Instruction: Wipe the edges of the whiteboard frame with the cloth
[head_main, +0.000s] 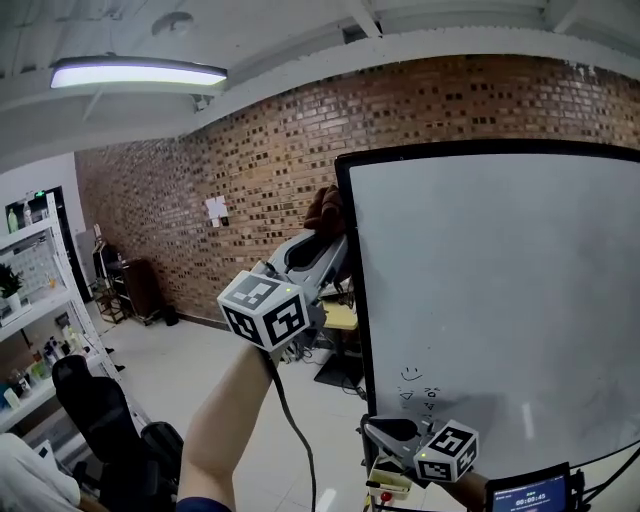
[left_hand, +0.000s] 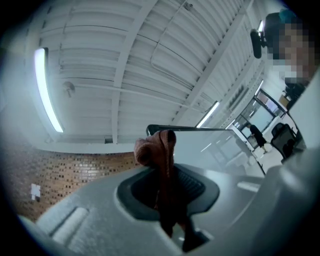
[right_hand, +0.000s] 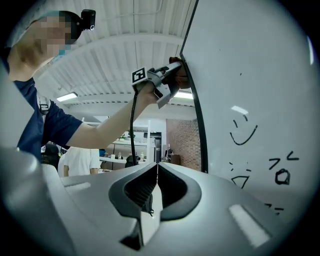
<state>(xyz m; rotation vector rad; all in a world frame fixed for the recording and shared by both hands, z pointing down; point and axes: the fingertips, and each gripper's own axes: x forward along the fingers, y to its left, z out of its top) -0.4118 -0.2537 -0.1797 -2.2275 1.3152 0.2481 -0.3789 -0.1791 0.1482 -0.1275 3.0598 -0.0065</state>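
Observation:
The whiteboard has a thin black frame (head_main: 352, 280) and fills the right of the head view. My left gripper (head_main: 330, 236) is raised to the frame's left edge near the top corner, shut on a brown cloth (head_main: 325, 210) that bunches beyond the jaw tips. In the left gripper view the cloth (left_hand: 156, 150) hangs squeezed between the jaws, with the frame's corner (left_hand: 190, 128) just behind it. My right gripper (head_main: 380, 430) sits low beside the frame's left edge, shut with nothing in it (right_hand: 156, 170). From there I see the left gripper (right_hand: 167, 82) and cloth (right_hand: 181, 76) against the frame (right_hand: 196, 115).
A brick wall (head_main: 200, 230) runs behind the board. White shelves with bottles (head_main: 35, 330) stand at the far left, a black chair (head_main: 95, 415) below them. A small screen (head_main: 535, 492) sits at the bottom right. Marker doodles (head_main: 415, 385) are on the board.

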